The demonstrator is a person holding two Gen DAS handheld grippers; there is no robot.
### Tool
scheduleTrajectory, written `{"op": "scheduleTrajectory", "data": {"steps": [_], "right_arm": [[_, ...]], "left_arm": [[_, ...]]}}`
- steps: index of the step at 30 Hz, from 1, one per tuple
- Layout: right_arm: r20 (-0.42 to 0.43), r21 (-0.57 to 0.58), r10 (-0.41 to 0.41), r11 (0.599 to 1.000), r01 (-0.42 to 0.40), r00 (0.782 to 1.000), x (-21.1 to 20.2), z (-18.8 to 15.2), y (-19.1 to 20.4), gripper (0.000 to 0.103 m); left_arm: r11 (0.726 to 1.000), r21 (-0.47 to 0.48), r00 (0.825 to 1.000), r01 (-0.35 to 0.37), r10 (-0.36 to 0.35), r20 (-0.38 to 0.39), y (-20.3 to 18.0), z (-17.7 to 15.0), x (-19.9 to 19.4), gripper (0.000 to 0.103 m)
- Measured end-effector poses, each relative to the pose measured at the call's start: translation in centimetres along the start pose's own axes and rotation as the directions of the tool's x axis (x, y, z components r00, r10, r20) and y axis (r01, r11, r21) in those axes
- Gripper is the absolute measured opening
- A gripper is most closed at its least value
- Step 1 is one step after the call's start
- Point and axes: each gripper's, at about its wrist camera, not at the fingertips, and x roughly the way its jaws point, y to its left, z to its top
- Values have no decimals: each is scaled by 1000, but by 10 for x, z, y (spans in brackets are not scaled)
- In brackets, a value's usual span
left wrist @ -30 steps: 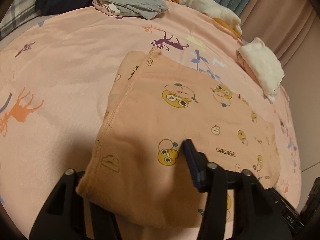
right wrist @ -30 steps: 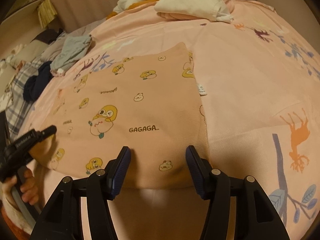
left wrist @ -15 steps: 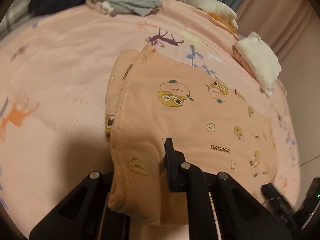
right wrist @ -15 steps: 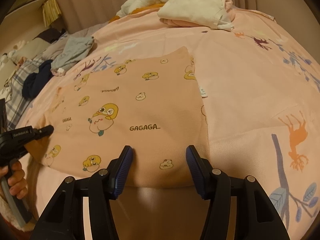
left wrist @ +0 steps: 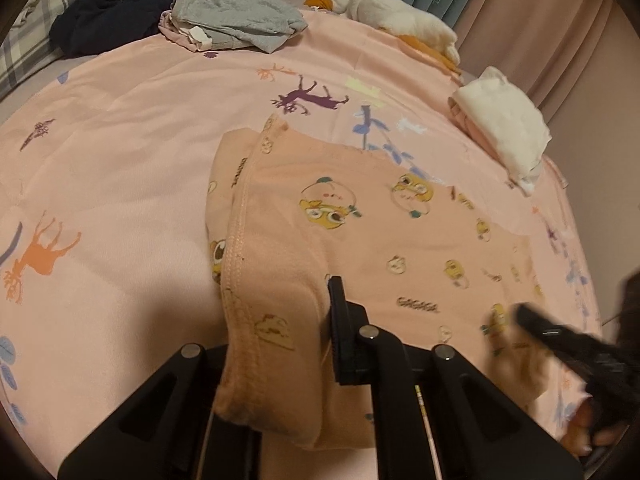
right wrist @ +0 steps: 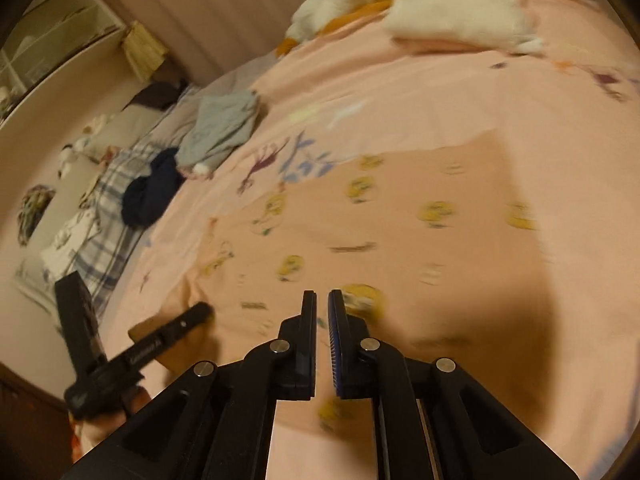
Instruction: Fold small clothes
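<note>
A small peach garment [left wrist: 360, 236] printed with yellow cartoon faces lies spread on the pink bedspread [left wrist: 120, 152]. My left gripper [left wrist: 280, 344] is shut on its near left hem and holds that edge lifted, bunched between the jaws. The right fingertip [left wrist: 338, 320] shows; the left one is hidden by cloth. In the right wrist view the garment [right wrist: 400, 240] is blurred. My right gripper [right wrist: 322, 308] is shut with nothing between its jaws, hovering over the garment's near part. The left gripper [right wrist: 176, 328] shows there at lower left.
A folded white and pink pile [left wrist: 504, 128] sits at the bed's far right. Grey clothes [left wrist: 240, 16] and a dark navy item [left wrist: 108, 20] lie at the far left by a plaid pillow [left wrist: 24, 44]. Curtains [left wrist: 540, 20] hang behind. A shelf [right wrist: 60, 44] stands beside the bed.
My right gripper has closed from wide open to shut and swung left over the garment. My left gripper keeps its hold on the hem, which is lifted and bunched more.
</note>
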Motion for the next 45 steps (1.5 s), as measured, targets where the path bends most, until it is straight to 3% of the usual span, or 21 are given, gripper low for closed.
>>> {"op": "scheduleTrajectory", "data": {"steps": [4, 5, 11, 13, 17, 20, 24, 27, 32, 34, 36, 38, 40, 43, 45], "right_arm": [[-135, 86, 40, 996, -29, 990, 51, -8, -8, 6], [-141, 113, 49, 993, -33, 989, 57, -11, -13, 0], [-120, 293, 224, 939, -181, 967, 54, -17, -44, 0], [-116, 260, 210, 950, -175, 971, 53, -19, -39, 0], [-114, 240, 196, 957, -164, 974, 51, -21, -36, 0], [-122, 304, 246, 931, -200, 962, 51, -17, -46, 0], [-57, 397, 268, 890, -225, 962, 25, -21, -69, 0], [-26, 410, 223, 891, -193, 974, -6, -26, -86, 0], [28, 416, 155, 897, -152, 988, -43, -33, -107, 0], [41, 438, 160, 884, -162, 986, -49, -34, -114, 8], [32, 458, 182, 871, -177, 983, -48, -35, -117, 35], [38, 468, 226, 857, -217, 973, -39, -32, -111, 48], [32, 467, 257, 851, -242, 966, -32, -28, -104, 49], [5, 455, 264, 858, -238, 964, -25, -20, -92, 50], [-15, 455, 289, 854, -251, 957, -21, -15, -86, 55]], "left_arm": [[997, 5, 996, 78, -78, 35, -9, 3, -9, 9], [994, 13, 993, 113, -113, 40, -15, 5, -12, 9], [974, 49, 974, 222, -224, 41, -44, 9, -13, 9], [963, 36, 963, 268, -269, 22, -52, 7, -9, 9], [958, 54, 959, 283, -284, 10, -67, -1, -8, 9], [952, 74, 955, 297, -297, -11, -79, -5, -7, 9], [940, 90, 944, 329, -327, -45, -95, -10, -2, 9], [930, 124, 938, 345, -339, -70, -114, -18, 2, 8], [902, 157, 911, 402, -377, -165, -142, -42, 13, 8], [900, 181, 910, 396, -359, -209, -147, -49, 16, 13], [903, 189, 911, 385, -340, -232, -146, -51, 15, 25], [893, 142, 889, 427, -387, -245, -136, -46, 5, 26], [885, 110, 877, 452, -418, -239, -131, -41, -8, 31], [857, 154, 867, 491, -464, -184, -124, -35, -44, 54], [846, 204, 870, 492, -471, -146, -121, -35, -61, 56]]}}
